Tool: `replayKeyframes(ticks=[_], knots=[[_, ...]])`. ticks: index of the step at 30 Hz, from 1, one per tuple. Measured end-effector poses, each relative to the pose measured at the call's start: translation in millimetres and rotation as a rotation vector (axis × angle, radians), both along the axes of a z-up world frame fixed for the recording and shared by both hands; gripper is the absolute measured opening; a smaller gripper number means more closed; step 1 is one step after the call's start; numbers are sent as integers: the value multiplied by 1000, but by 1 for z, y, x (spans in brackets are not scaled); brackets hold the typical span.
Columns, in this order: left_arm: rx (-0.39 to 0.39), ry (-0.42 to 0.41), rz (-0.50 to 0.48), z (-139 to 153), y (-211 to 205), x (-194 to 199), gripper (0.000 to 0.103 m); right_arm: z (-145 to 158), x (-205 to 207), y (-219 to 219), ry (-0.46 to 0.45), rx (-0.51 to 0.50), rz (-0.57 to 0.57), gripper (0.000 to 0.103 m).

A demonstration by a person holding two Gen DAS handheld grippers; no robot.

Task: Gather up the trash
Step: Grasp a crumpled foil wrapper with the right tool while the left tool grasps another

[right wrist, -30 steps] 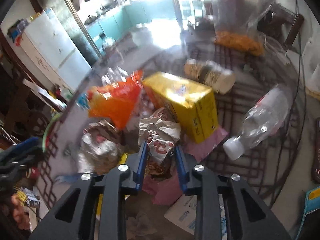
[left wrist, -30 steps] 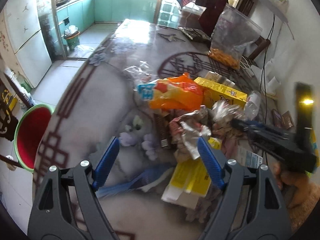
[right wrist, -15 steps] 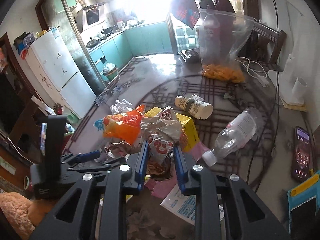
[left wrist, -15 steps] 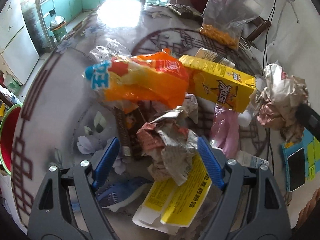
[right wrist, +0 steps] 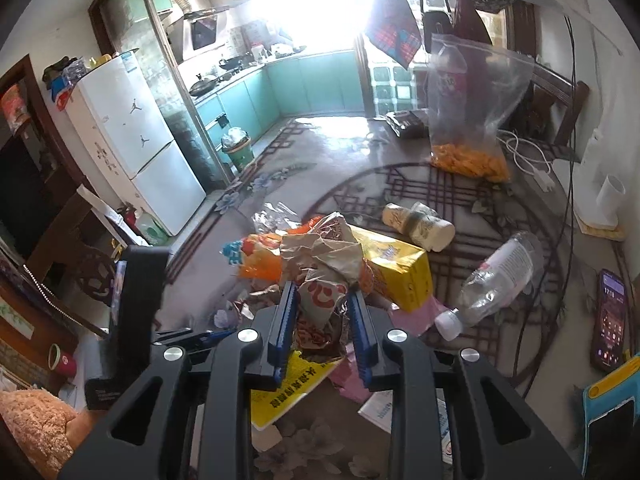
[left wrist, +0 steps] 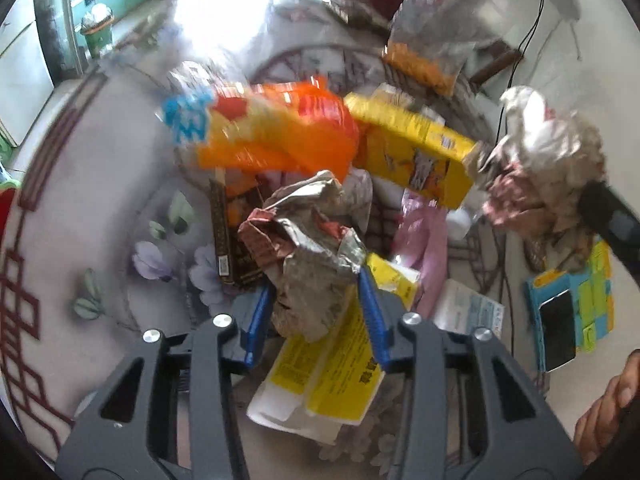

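Observation:
My left gripper [left wrist: 314, 300] is shut on a crumpled grey and red paper wrapper [left wrist: 308, 240] in the trash pile on the table. My right gripper [right wrist: 322, 312] is shut on a crumpled brown paper bag [right wrist: 324, 264] and holds it above the pile; that bag also shows at the right of the left wrist view [left wrist: 544, 168]. In the pile lie an orange snack bag [left wrist: 272, 132], a yellow carton [left wrist: 416, 156], a yellow leaflet [left wrist: 332, 372] and a pink bag [left wrist: 424, 248].
A clear plastic bottle [right wrist: 496, 280] and a paper cup [right wrist: 420, 226] lie right of the pile. A zip bag of orange snacks [right wrist: 472, 120] stands at the back. A phone [right wrist: 610, 320] lies at the right table edge. A green bin [right wrist: 238, 152] stands on the kitchen floor.
My left gripper has closed on the crumpled grey and red wrapper. My right gripper, still holding the brown paper bag, has risen further above the pile.

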State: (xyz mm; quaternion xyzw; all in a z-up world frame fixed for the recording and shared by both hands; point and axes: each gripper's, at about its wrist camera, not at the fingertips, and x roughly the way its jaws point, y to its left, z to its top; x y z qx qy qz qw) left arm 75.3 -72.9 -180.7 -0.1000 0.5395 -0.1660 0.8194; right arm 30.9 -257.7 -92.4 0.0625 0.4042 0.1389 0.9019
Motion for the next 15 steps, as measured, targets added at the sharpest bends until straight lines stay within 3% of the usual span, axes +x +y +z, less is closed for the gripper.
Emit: replayKeyframes(ticks=[10, 15], knots=[[45, -230, 140, 76, 71, -29, 40, 28, -2, 33, -85, 26, 25, 26], [80, -301, 188, 96, 107, -34, 40, 36, -3, 54, -105, 17, 10, 26]])
